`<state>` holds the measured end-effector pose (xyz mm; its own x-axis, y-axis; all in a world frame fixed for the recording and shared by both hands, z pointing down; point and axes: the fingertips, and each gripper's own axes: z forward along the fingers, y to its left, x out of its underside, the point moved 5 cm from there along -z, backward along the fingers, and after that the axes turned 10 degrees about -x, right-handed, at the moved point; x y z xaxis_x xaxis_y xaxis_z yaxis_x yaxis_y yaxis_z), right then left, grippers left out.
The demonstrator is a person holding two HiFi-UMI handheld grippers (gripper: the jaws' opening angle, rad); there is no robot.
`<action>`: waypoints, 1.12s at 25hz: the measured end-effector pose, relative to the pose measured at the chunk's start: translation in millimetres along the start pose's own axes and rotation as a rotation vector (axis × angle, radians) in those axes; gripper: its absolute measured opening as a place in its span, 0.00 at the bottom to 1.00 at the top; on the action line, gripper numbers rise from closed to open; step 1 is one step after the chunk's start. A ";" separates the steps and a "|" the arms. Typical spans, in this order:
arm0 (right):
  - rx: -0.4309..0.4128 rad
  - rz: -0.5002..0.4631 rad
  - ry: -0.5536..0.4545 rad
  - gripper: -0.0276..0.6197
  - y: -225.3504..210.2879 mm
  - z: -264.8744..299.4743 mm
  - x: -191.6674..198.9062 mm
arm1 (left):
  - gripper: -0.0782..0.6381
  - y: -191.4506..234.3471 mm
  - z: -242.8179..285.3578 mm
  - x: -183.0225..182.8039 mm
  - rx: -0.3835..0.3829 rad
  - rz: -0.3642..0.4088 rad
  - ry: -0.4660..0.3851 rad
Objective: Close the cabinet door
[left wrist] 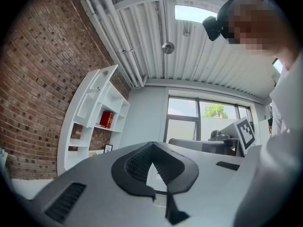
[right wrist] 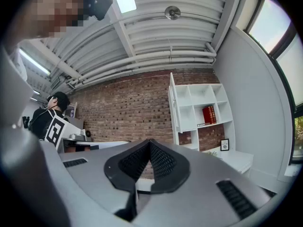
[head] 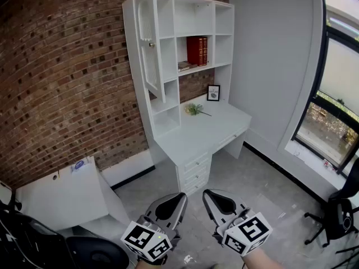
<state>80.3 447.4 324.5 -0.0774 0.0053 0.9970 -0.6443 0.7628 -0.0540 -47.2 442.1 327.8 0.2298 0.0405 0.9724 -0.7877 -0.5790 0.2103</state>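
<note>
A white shelf cabinet [head: 190, 15] stands on a white desk against the brick wall. Its narrow door [head: 147, 43] at the upper left stands swung open toward me. The door also shows in the left gripper view [left wrist: 91, 98] and in the right gripper view [right wrist: 173, 109]. My left gripper [head: 178, 196] and right gripper [head: 207, 193] hang side by side low in the head view, well short of the desk, over the floor. Both are shut with nothing between their jaws. Their tips meet in the left gripper view [left wrist: 151, 145] and in the right gripper view [right wrist: 150, 142].
Red books [head: 197, 50], a small framed picture [head: 213, 92] and a green sprig [head: 194, 110] sit on the shelves and desk top [head: 219, 125]. A low white unit [head: 61, 198] stands left, an office chair [head: 336, 220] right, under a large window [head: 336, 100]. Another person [right wrist: 47, 112] sits far off.
</note>
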 end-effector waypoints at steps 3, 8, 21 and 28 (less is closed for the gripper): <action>0.004 -0.003 -0.002 0.07 4.5 15.1 -4.6 | 0.12 13.1 -1.4 -9.1 0.009 0.002 -0.002; 0.005 -0.004 -0.013 0.07 13.0 22.1 1.9 | 0.12 21.0 -9.8 -7.7 0.013 0.015 -0.005; -0.068 0.028 -0.087 0.07 14.3 56.5 3.6 | 0.12 55.3 -20.3 -1.4 -0.055 0.013 -0.003; -0.117 0.042 -0.090 0.07 -24.2 100.7 15.7 | 0.12 89.8 9.3 6.5 -0.124 0.018 -0.004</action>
<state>18.1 363.8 335.9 -0.1742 -0.0151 0.9846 -0.5464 0.8333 -0.0839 -111.2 382.8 352.1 0.2170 0.0271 0.9758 -0.8563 -0.4747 0.2036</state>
